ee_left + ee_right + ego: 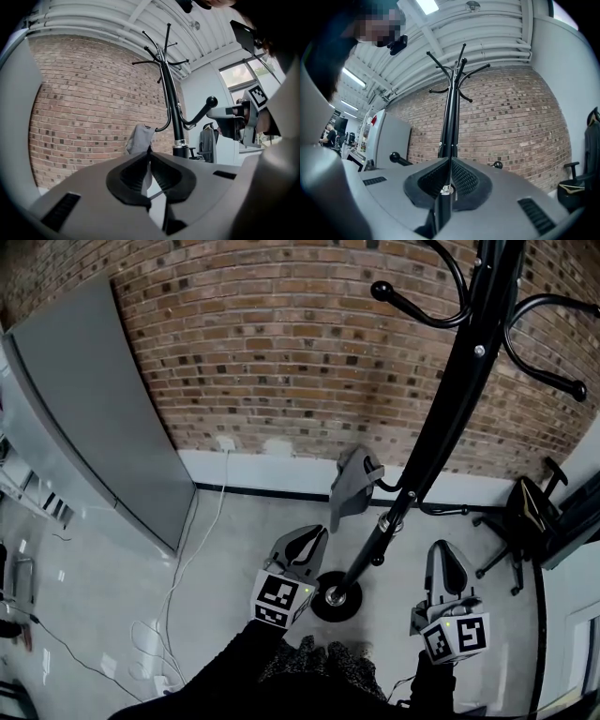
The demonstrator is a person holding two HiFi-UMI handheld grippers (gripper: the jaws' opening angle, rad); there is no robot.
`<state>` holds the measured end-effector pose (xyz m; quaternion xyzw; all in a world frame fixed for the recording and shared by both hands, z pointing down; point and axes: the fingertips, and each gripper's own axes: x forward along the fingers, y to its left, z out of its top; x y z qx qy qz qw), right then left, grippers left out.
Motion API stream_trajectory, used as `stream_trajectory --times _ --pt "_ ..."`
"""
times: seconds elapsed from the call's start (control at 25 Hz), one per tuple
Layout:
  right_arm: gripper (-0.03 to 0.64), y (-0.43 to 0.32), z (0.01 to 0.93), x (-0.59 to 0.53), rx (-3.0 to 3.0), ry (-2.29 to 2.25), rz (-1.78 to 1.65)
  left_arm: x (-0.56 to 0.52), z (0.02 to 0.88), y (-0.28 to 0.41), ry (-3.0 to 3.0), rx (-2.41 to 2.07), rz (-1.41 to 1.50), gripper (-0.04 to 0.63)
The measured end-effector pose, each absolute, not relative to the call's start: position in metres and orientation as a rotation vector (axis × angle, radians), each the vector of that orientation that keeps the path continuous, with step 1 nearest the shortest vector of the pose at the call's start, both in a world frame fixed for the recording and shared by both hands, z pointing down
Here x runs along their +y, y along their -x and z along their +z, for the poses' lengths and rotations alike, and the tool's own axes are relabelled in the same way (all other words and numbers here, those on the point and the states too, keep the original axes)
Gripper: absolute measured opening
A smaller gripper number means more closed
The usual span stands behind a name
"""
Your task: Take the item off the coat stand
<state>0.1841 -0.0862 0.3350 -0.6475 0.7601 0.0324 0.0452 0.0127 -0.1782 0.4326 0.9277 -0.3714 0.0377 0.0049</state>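
Observation:
The black coat stand [441, 427] rises from its round base [333, 601] in front of a brick wall. A grey cloth item [354, 486] hangs from one of its low hooks. In the left gripper view the item [139, 138] hangs just beyond my jaw tips, left of the pole [172, 108]. My left gripper [314, 535] is shut and empty, a little short of the item. My right gripper [445, 551] is right of the pole, shut, with nothing in it. In the right gripper view the pole [451, 108] stands straight ahead, some way beyond the closed tips [450, 159].
A tall grey cabinet [94, 409] stands against the brick wall [281, 343] at the left. White and black cables [187, 568] trail over the floor beside it. A black office chair [525, 512] sits at the right. Upper hooks [412, 301] jut from the stand overhead.

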Motion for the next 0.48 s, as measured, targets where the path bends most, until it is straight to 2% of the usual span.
stream_trajectory --times 0.08,0.16,0.28,0.36,0.48 --pt "0.011 -0.185 0.338 -0.088 2.332 1.969 0.093 -0.181 0.44 -0.015 -2.896 -1.18 0.137 0.019" --pt "0.011 -0.187 0.341 -0.089 2.335 1.966 0.084 -0.185 0.451 -0.02 -2.886 -1.184 0.175 0.078" --pt "0.011 -0.191 0.345 -0.089 2.335 1.968 0.07 -0.192 0.465 -0.025 -2.863 -1.215 0.231 0.217" --pt "0.011 -0.193 0.348 -0.088 2.331 1.971 0.062 -0.197 0.474 -0.028 -2.85 -1.237 0.272 0.287" --pt "0.011 -0.197 0.354 -0.087 2.329 1.981 0.045 -0.204 0.486 -0.034 -2.852 -1.249 0.313 0.321"
